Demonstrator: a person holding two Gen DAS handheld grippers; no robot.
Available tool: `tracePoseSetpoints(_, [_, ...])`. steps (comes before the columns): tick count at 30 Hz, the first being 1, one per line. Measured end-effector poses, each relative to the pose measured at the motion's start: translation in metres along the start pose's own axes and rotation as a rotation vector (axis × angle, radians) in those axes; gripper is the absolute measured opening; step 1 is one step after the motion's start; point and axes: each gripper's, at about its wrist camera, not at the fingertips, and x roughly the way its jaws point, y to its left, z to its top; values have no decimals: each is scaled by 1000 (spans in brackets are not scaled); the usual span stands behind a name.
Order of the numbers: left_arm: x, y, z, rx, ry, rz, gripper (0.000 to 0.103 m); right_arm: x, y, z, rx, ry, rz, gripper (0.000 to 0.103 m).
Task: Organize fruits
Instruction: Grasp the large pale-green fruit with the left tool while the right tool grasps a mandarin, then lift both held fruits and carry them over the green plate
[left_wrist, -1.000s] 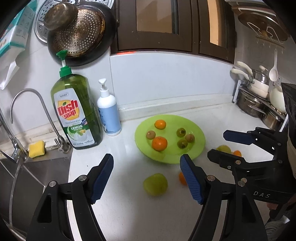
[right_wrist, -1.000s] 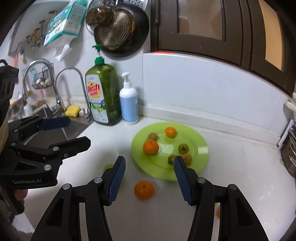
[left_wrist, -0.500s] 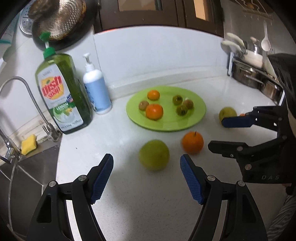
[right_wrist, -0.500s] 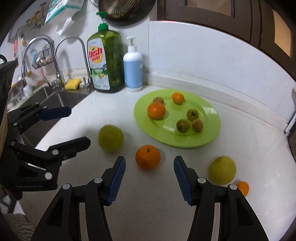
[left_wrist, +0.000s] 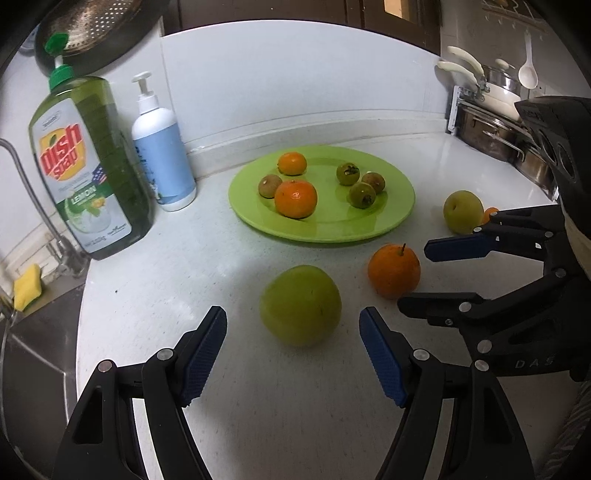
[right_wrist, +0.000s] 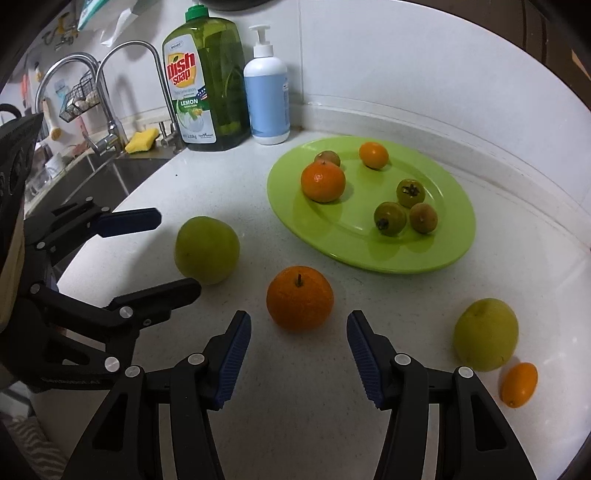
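A plate (right_wrist: 458, 236) sits on the countertop (right_wrist: 207, 177) before the back wall, bearing two tangerines (right_wrist: 323, 181) and four smaller fruits (right_wrist: 390, 218). Behind and left of it, against the wall, stand a pump bottle (right_wrist: 266, 88) and, further left, a dish soap bottle (right_wrist: 207, 85), with a sponge (right_wrist: 140, 140) and the sink (right_wrist: 92, 173) beyond. In front of the plate lie an orange (right_wrist: 300, 298) in the middle, one pear-like fruit (right_wrist: 207, 249) to its left and another (right_wrist: 485, 334) to the right, a kumquat (right_wrist: 518, 384) just beside that one.
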Motion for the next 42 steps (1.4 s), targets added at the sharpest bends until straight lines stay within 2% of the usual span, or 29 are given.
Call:
tracePoseSetpoints(8, [12, 4, 3, -10, 13, -30, 68, 9, -6, 6, 7, 10, -1, 54])
tracePoseSetpoints(15, [17, 4, 4, -21, 29, -57, 51, 13, -6, 9, 6, 13, 22, 48])
tracePoseSetpoints(18, [17, 4, 4, -23, 27, -56, 51, 15, -4, 9, 5, 18, 32, 43])
tracePoseSetpoints(30, [13, 3, 4, -75, 32, -42, 50, 10, -5, 9, 19, 0, 20, 42])
tracePoseSetpoints(42, [-15, -2, 16, -152, -28, -42, 50, -21, -12, 11, 42, -63, -5, 42])
